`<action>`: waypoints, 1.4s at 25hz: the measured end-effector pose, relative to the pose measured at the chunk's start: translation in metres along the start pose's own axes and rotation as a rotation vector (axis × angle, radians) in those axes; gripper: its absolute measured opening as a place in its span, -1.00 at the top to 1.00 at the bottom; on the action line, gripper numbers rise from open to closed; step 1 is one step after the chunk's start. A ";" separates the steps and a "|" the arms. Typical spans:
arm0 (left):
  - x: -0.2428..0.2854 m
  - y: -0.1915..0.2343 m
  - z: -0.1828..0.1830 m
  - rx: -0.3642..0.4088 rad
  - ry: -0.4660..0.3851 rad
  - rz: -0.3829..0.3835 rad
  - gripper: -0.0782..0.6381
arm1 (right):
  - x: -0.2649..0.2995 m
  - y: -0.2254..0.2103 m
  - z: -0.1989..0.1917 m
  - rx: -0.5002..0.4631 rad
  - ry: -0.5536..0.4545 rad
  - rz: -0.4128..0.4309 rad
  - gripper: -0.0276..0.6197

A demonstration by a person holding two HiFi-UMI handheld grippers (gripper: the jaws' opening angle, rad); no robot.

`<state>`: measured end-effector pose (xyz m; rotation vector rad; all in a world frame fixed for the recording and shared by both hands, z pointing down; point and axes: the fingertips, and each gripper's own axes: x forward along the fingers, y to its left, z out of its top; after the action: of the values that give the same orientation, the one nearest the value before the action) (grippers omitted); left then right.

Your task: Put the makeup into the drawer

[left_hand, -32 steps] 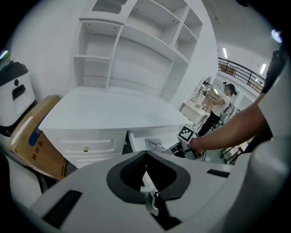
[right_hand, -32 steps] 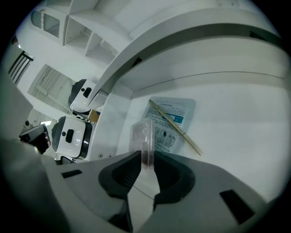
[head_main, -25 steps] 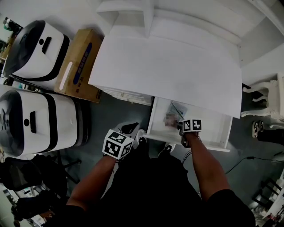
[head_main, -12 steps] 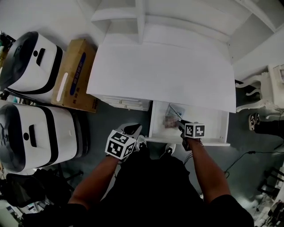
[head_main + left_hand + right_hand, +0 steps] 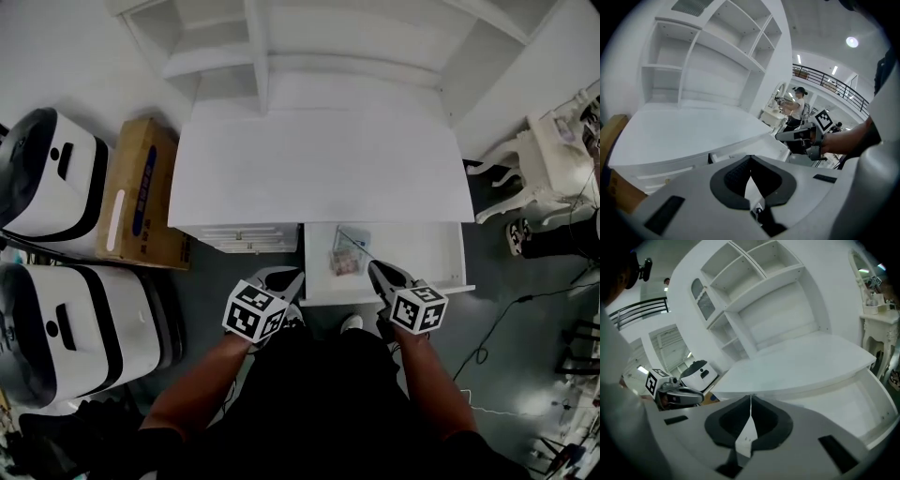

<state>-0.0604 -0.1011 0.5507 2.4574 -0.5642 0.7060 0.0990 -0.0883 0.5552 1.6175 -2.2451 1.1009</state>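
A: Tools?
B: My right gripper (image 5: 382, 274) and left gripper (image 5: 281, 277) are both closed, empty; makeup (image 5: 345, 258) lies in the open drawer (image 5: 441, 272), just ahead of my right.
A: Risk?
B: Probably a hard shove: makeup slides, or jaws slip off the front.

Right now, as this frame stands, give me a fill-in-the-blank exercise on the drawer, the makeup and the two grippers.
1. The drawer under the white desk stands ____.
2. In the head view, the makeup lies inside the drawer, toward its ____ end.
3. The left gripper and the right gripper both have their jaws ____, with nothing between them.

Missing words: open; left; shut
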 end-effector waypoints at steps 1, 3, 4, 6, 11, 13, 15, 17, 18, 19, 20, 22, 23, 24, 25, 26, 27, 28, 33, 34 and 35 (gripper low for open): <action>0.001 -0.004 0.003 0.002 -0.010 0.000 0.77 | -0.008 0.008 0.004 -0.011 -0.018 0.018 0.82; 0.000 -0.013 0.009 -0.001 -0.034 0.002 0.77 | -0.021 0.019 0.007 -0.038 -0.036 0.051 0.82; -0.002 -0.018 0.010 0.001 -0.042 0.004 0.77 | -0.027 0.022 0.007 -0.051 -0.038 0.058 0.83; -0.005 -0.030 0.011 0.019 -0.050 0.012 0.77 | -0.039 0.022 0.006 -0.063 -0.043 0.051 0.83; -0.011 -0.057 0.010 0.025 -0.066 0.062 0.77 | -0.070 0.014 0.001 -0.049 -0.061 0.077 0.83; -0.014 -0.070 0.007 0.006 -0.080 0.082 0.77 | -0.086 0.014 -0.006 -0.058 -0.067 0.106 0.83; -0.018 -0.086 0.004 -0.008 -0.096 0.098 0.77 | -0.102 0.015 -0.013 -0.058 -0.071 0.130 0.83; -0.022 -0.101 -0.001 -0.017 -0.109 0.116 0.77 | -0.117 0.017 -0.024 -0.060 -0.068 0.152 0.83; -0.024 -0.109 -0.004 -0.022 -0.114 0.125 0.77 | -0.123 0.018 -0.030 -0.071 -0.060 0.159 0.83; -0.027 -0.117 -0.008 -0.026 -0.118 0.135 0.77 | -0.129 0.018 -0.037 -0.087 -0.050 0.161 0.83; -0.029 -0.124 -0.012 -0.029 -0.120 0.144 0.77 | -0.133 0.018 -0.043 -0.101 -0.040 0.161 0.83; -0.032 -0.138 -0.020 -0.031 -0.118 0.158 0.77 | -0.142 0.017 -0.052 -0.105 -0.035 0.169 0.82; -0.032 -0.144 -0.024 -0.028 -0.115 0.163 0.77 | -0.146 0.016 -0.055 -0.098 -0.037 0.179 0.82; -0.033 -0.150 -0.028 -0.023 -0.113 0.168 0.77 | -0.150 0.017 -0.059 -0.091 -0.039 0.190 0.83; -0.035 -0.155 -0.032 -0.018 -0.111 0.174 0.77 | -0.154 0.018 -0.062 -0.087 -0.041 0.203 0.83; -0.036 -0.159 -0.035 -0.014 -0.111 0.181 0.77 | -0.157 0.019 -0.065 -0.087 -0.045 0.216 0.82; -0.038 -0.162 -0.037 -0.010 -0.113 0.187 0.77 | -0.160 0.021 -0.066 -0.092 -0.052 0.226 0.82; -0.040 -0.164 -0.037 -0.007 -0.114 0.191 0.77 | -0.163 0.022 -0.066 -0.100 -0.061 0.231 0.83; -0.043 -0.162 -0.029 0.014 -0.120 0.181 0.77 | -0.170 0.028 -0.062 -0.141 -0.087 0.194 0.83; -0.043 -0.160 -0.026 0.018 -0.124 0.172 0.77 | -0.170 0.030 -0.062 -0.150 -0.087 0.182 0.83; -0.042 -0.158 -0.022 0.022 -0.126 0.161 0.77 | -0.169 0.031 -0.061 -0.155 -0.087 0.169 0.83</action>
<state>-0.0202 0.0448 0.4854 2.5104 -0.8147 0.6246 0.1225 0.0829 0.4963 1.4649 -2.4928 0.8816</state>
